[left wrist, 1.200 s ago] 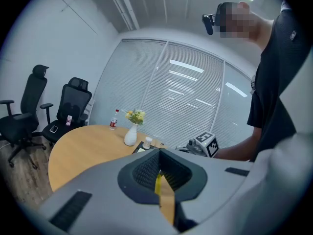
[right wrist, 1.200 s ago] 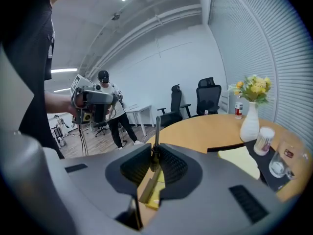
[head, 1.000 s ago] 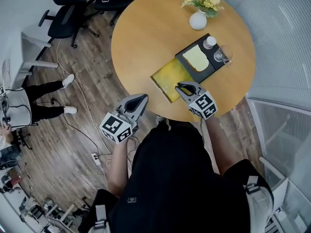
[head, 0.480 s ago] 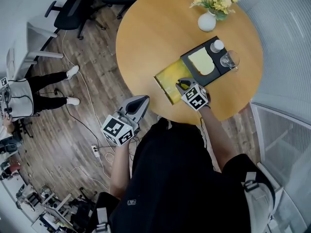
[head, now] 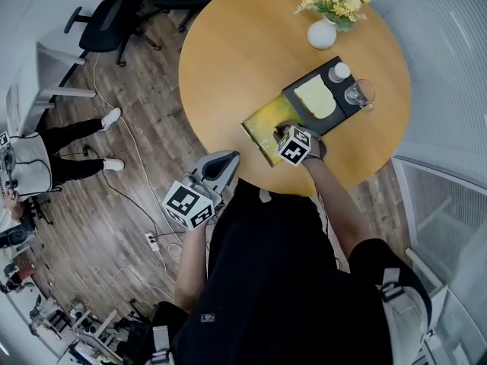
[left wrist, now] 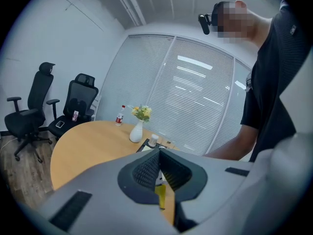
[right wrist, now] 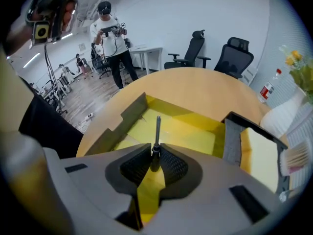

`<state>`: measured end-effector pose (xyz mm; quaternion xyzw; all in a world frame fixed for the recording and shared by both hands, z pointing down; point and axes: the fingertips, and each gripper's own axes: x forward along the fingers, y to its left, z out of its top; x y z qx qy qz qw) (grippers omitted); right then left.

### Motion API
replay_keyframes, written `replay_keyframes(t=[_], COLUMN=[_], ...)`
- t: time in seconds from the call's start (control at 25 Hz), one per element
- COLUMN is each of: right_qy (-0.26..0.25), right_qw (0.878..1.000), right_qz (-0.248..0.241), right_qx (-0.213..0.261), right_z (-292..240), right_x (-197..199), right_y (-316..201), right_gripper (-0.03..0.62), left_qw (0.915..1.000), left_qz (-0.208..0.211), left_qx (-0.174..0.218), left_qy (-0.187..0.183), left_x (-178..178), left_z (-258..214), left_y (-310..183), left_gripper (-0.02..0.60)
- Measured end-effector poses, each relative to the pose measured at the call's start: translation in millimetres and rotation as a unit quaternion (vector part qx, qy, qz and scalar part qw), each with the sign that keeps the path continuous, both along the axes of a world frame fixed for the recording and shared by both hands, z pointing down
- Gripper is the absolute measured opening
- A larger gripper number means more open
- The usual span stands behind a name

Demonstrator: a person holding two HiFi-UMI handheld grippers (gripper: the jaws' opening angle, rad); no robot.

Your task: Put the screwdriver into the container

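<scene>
Currently held: the screwdriver (right wrist: 156, 138), its dark handle clamped between the jaws of the right gripper (right wrist: 154, 154), with the metal shaft pointing forward past the tips.
Screwdriver's place: in the air over the container (right wrist: 195, 120), with the shaft aimed at the open yellow inside; I see no contact with the bottom yet.
Container: an open yellow box close to the near edge of the table (head: 243, 52), with a black tray (head: 323, 97) just beside it on the far right.
Right gripper: closed on the handle, hovering above the right part of the container in the head view.
Left gripper (head: 226, 158): jaws together with nothing between them, held off the near-left edge of the table and well apart from the box.
Step in hand: bringing the tool to the drop point; by my judgement the task is mostly done.
Next move: probably lower the tool and lay the shaft along the box's length so it clears the walls, then let the jaws part.
Farther off: a white vase (head: 322, 33) of flowers at the far side of the table.
</scene>
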<state>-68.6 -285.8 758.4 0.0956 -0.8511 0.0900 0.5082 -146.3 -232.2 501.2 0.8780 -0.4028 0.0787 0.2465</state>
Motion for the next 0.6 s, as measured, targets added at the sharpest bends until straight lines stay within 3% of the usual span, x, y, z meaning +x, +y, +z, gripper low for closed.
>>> replay_keyframes(t=[0.28,0.6], right_qy=[0.025,0.054], right_qw=[0.999,0.995], right_qz=[0.034,0.08], right_qx=[-0.02,-0.007], right_z=[10,30], right_x=[-7,-3], right_y=[-11,-15], right_gripper=[0.049,0.051], left_qw=[0.9983,0.9945], left_qz=[0.055,0.101], left_qx=[0.001,-0.001], left_qy=[0.018,0.028], left_x=[-7,-15], left_z=[2,4], left_y=[-23,-38], left_gripper=[0.005,0.005])
